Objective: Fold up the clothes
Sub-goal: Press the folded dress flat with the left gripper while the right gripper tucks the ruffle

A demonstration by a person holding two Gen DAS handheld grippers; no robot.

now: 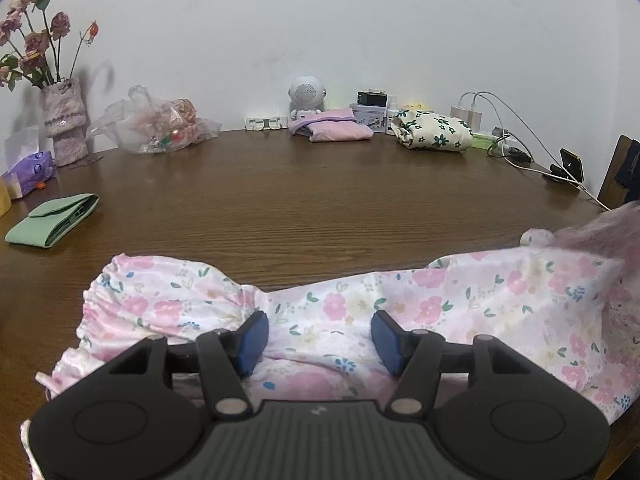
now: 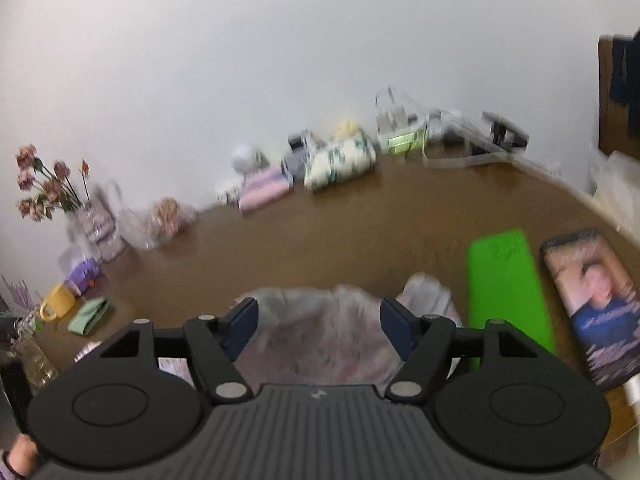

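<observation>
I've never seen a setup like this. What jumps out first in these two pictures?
The pink flowered garment spread along the near edge of the brown table, with the left hand-held gripper open over it. In the blurred right view, a bright green pad lies right of the open right hand-held gripper.

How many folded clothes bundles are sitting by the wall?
2: the pink bundle beside the white speaker, and the cream flowered bundle right of it. More may hide behind clutter.

Floral garment (image 1: 400, 304) beneath parted gripper (image 1: 320, 340)

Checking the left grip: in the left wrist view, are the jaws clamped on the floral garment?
No, the left gripper stands open over the floral garment.
</observation>
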